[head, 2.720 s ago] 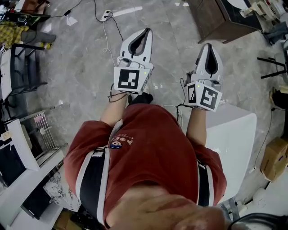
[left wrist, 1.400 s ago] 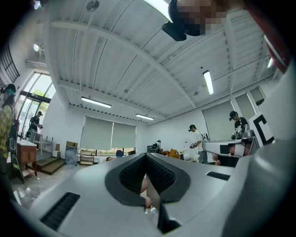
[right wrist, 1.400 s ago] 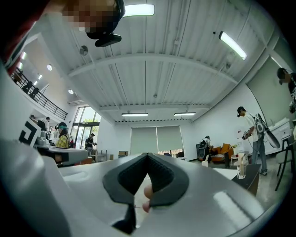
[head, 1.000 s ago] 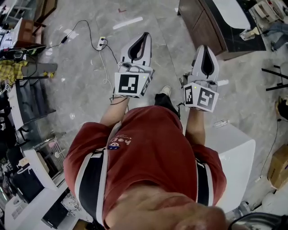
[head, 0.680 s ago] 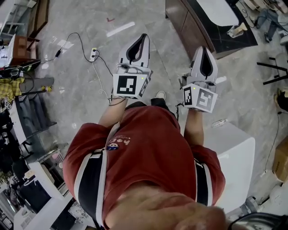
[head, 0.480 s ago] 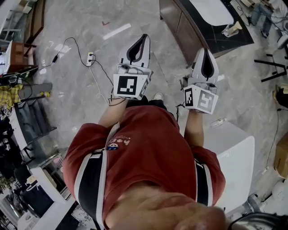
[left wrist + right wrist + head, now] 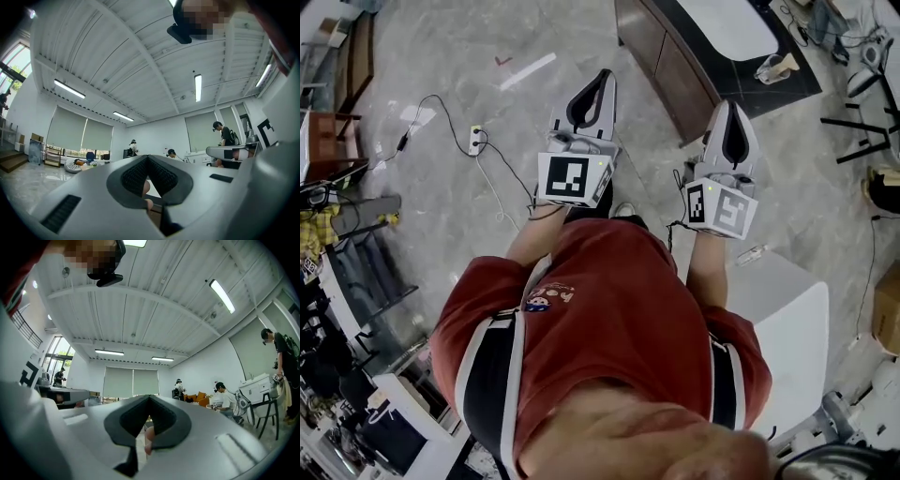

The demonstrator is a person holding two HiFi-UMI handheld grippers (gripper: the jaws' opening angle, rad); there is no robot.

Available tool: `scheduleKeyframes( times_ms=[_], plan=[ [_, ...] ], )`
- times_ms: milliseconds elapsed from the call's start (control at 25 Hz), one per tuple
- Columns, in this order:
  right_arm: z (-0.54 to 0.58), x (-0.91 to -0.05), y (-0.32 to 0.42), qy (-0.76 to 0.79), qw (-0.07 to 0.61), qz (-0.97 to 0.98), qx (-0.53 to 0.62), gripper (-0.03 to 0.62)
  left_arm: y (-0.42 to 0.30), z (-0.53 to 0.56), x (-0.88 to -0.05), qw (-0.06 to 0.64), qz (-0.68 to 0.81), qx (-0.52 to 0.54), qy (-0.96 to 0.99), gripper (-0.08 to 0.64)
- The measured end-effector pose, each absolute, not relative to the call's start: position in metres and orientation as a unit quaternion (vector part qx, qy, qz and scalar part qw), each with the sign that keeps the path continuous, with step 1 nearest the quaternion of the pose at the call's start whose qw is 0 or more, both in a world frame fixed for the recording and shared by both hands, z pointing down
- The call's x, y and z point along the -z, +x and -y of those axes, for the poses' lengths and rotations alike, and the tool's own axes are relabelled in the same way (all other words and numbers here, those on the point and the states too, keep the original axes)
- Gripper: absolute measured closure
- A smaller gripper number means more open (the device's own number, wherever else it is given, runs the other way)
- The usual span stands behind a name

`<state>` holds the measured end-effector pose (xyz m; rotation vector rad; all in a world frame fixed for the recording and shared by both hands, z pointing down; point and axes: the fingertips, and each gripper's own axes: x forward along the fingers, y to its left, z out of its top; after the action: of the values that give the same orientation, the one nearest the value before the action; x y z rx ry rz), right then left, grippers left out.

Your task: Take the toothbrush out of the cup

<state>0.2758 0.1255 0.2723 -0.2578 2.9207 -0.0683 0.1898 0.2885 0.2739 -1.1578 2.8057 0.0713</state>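
Steadily over the last few seconds the dark counter (image 7: pixel 661 56) has slid down from the top edge into the upper right of the head view, and the power strip (image 7: pixel 474 141) with its cable has drifted off toward the upper left. The person is evidently walking across the grey floor (image 7: pixel 441 225) toward that counter.

Both tools are carried out in front of the red shirt. The left gripper (image 7: pixel 604 75) sits at upper centre and the right gripper (image 7: pixel 727 105) just right of it. Each has its jaws pressed together with nothing between them; their own views show only ceiling, windows and distant people beyond the closed tips. A white box (image 7: pixel 787 309) stands at the lower right, beside the person.

Neither the toothbrush nor the cup can be made out in any view. A small pale object (image 7: pixel 773 66) rests on the counter's dark surface at the upper right (too small to name).

I judge this to be the approach, with nothing of the task proper begun. The next move calls for getting the cup into sight and tipping the grippers down from their near-level carry. One pair of jaws must then part, ready to close on the brush handle above the rim.
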Motion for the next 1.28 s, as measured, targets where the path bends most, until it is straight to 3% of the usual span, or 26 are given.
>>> scheduleKeyframes(
  times_ms=[760, 1280],
  plan=[
    [-0.119, -0.27, 0.079, -0.127, 0.082, -0.989, 0.003, 0.583, -0.01, -0.268, -0.286, 0.025, -0.901, -0.047, -0.431, 0.554],
    [-0.098, -0.268, 0.033, -0.175, 0.08, -0.981, 0.001, 0.583, -0.07, -0.233, -0.284, 0.03, -0.878, -0.04, -0.476, 0.554]
  ],
)
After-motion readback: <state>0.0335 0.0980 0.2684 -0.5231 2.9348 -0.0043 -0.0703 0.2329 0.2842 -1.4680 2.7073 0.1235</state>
